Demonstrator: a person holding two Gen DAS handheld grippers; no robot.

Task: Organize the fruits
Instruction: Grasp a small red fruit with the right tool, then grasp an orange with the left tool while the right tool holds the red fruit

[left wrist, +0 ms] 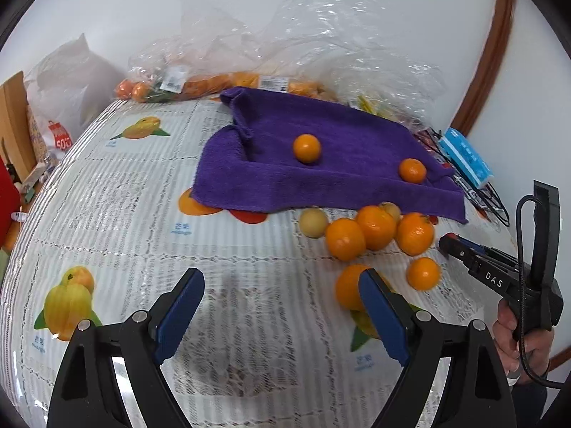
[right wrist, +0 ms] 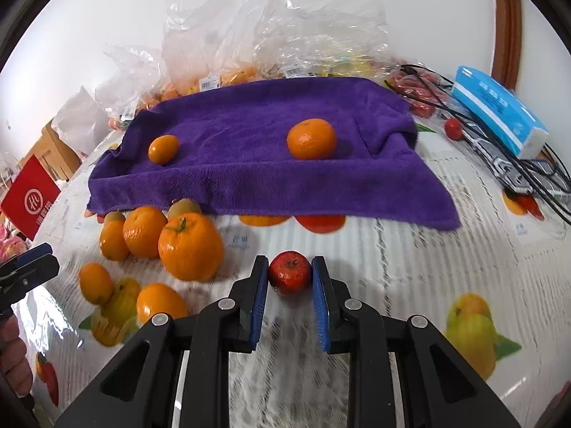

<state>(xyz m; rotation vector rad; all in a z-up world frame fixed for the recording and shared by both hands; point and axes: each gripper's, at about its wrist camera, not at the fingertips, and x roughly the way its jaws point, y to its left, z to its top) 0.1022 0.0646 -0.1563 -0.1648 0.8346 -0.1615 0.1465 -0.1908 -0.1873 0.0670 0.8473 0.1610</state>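
Observation:
A purple towel [left wrist: 321,164] [right wrist: 271,149] lies on the table with two oranges on it [left wrist: 307,148] [right wrist: 311,139]. A cluster of oranges [left wrist: 374,228] [right wrist: 189,246] and a pale fruit [left wrist: 313,222] sit on the tablecloth at the towel's near edge. My left gripper [left wrist: 282,303] is open and empty above the tablecloth, an orange [left wrist: 348,292] just beside its right finger. My right gripper [right wrist: 289,278] is shut on a small red fruit [right wrist: 289,273] just above or on the tablecloth. The right gripper also shows in the left wrist view [left wrist: 464,249].
Clear plastic bags of fruit [left wrist: 221,82] [right wrist: 249,35] stand behind the towel along the wall. A blue tissue pack [left wrist: 464,158] [right wrist: 499,110], black cables [right wrist: 528,164] and a small red fruit [right wrist: 453,128] lie at the right. A red box [right wrist: 28,199] stands at the left.

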